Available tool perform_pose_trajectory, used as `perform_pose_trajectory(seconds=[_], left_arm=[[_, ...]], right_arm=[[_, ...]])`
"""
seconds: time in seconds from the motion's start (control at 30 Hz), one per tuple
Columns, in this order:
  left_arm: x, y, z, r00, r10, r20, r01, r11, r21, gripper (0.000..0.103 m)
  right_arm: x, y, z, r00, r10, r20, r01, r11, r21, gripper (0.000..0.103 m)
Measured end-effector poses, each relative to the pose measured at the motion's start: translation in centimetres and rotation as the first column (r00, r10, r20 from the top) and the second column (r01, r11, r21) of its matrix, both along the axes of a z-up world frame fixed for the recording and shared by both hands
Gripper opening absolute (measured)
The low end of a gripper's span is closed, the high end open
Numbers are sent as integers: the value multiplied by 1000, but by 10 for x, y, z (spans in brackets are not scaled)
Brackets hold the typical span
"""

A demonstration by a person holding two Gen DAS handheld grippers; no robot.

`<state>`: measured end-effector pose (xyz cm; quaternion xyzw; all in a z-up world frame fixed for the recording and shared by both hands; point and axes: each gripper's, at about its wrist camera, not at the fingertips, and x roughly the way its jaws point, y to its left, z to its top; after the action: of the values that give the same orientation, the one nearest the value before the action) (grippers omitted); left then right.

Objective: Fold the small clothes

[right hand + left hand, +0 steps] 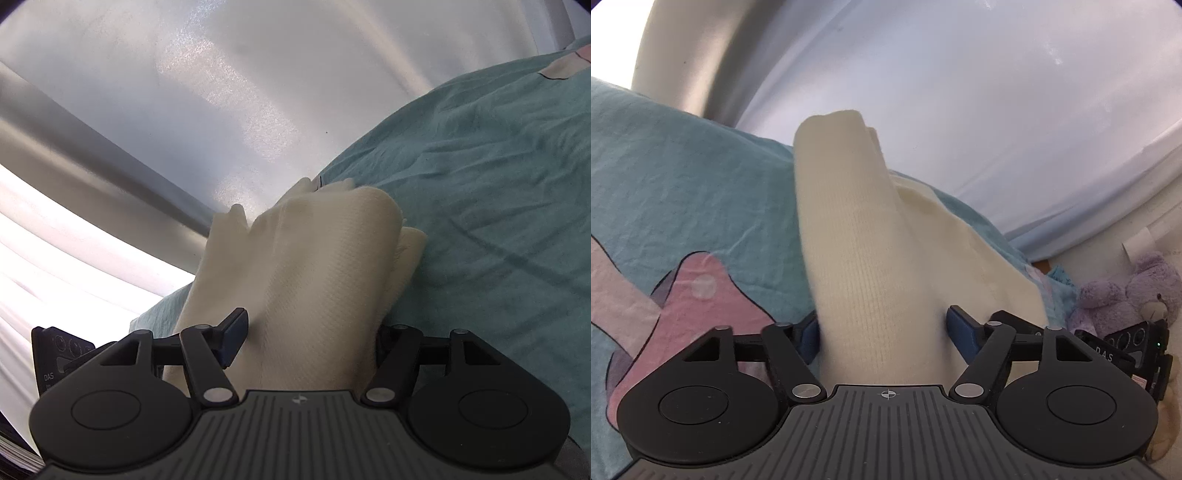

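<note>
A cream knit garment point(864, 258) lies bunched on a teal bedsheet point(683, 177). In the left wrist view it runs up between the blue pads of my left gripper point(882, 332), whose jaws stand wide apart on either side of the cloth. In the right wrist view the same cream garment point(306, 277) fills the gap of my right gripper point(310, 332); its left blue pad point(234, 332) shows and the right pad is hidden by cloth. Both sets of jaws look spread, not pinched.
The sheet has a pink mushroom print point(694, 295). A purple plush bear point(1130, 295) sits at the right edge of the left wrist view, beside the other gripper's body point(1126, 347). A pale wall point(960, 92) and white curtain point(55, 258) rise behind the bed.
</note>
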<state>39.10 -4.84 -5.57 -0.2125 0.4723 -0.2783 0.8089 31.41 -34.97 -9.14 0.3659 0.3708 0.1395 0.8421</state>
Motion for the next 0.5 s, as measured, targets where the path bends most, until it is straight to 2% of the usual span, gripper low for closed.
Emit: perform_pose_trajectory(seconds=[0.03, 0.13, 0.33, 0.5], left_arm=[[0, 2, -1, 1000, 7, -7, -7, 1000, -7, 55], [-4, 10, 3, 999, 42, -25, -43, 998, -40, 45], [-29, 29, 40, 998, 57, 36, -56, 998, -34, 42], [-69, 62, 71, 991, 109, 74, -115, 990, 81, 42]], right_arm=[[0, 4, 0, 1000, -7, -4, 7, 1000, -17, 46], [-7, 8, 6, 1000, -15, 17, 15, 1000, -19, 38], [-16, 31, 35, 997, 30, 70, -30, 1000, 7, 36], [-31, 65, 51, 987, 126, 103, -131, 990, 45, 36]])
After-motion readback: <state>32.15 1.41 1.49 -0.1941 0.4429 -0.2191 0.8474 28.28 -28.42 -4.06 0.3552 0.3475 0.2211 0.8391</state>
